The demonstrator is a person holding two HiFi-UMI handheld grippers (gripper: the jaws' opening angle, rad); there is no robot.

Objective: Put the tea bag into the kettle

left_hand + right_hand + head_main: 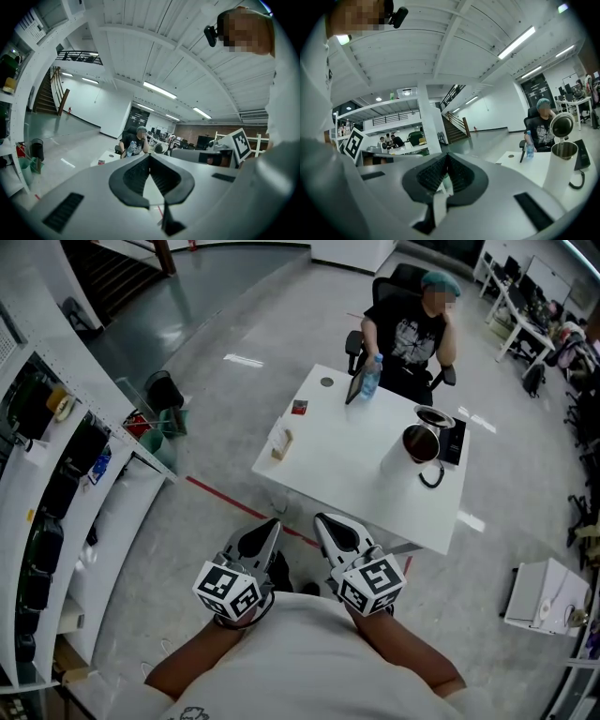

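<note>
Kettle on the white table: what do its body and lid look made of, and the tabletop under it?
The tall white kettle, lid flipped open: matte white outer shell, possibly plastic or coated metal. The rim and the lid's inside reflect like polished steel. The white rectangular table: smooth, faintly glossy top, likely laminate, though the pictures can't confirm that.

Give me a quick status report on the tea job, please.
Left tool, right tool shut, empty. Kettle on table, lid open. Tea bag not made out. Nothing blocks kettle.

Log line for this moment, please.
left hand-held gripper: shut, empty | right hand-held gripper: shut, empty | kettle: lid open, on table | stage: short of table
</note>
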